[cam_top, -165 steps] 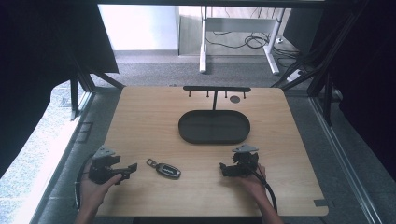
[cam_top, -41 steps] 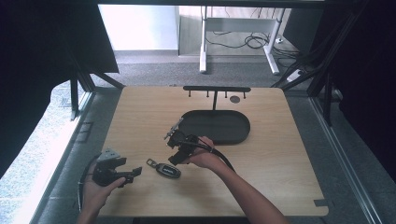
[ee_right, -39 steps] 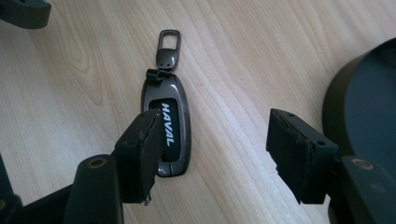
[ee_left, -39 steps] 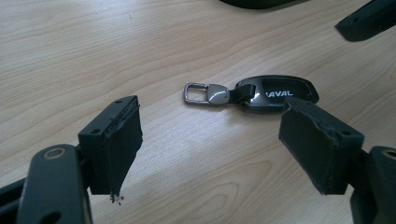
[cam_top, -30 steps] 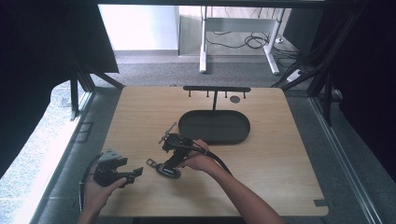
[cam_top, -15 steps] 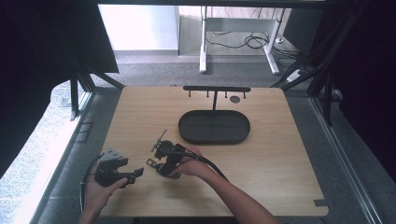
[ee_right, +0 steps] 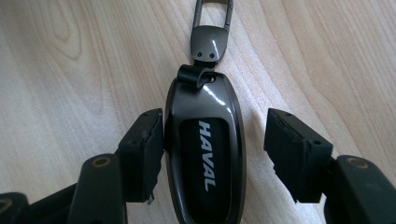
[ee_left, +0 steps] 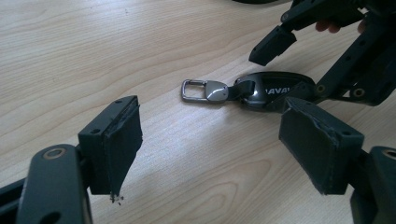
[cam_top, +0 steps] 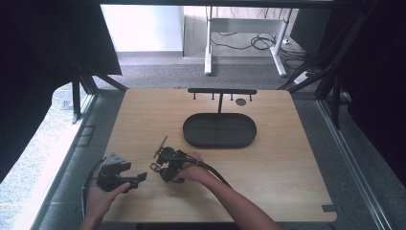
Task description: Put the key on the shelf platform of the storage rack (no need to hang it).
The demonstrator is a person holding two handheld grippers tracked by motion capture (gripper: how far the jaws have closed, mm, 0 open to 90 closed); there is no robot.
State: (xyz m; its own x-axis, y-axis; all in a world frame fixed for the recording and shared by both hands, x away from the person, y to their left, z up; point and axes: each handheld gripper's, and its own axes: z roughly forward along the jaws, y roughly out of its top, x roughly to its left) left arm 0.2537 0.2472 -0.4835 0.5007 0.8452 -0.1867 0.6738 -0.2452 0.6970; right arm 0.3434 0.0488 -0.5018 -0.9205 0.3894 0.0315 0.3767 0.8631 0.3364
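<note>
A glossy black key fob lettered HAVAL lies flat on the wooden table, its metal clasp pointing away. My right gripper is open and straddles the fob. Its left pad touches the fob's side, and its right pad stands a little apart. In the high view the right gripper sits low at the table's front left, covering most of the fob. My left gripper is open with nothing between its jaws and faces the fob from a short distance. It is held near the front left edge.
A black oval tray lies in the middle of the table. Behind it stands a low black rack with hooks, with a small dark disc beside its post. The table's right half is bare wood.
My right gripper has moved from beside the tray toward the front left and come down around the key fob. The left gripper has stayed almost still.
</note>
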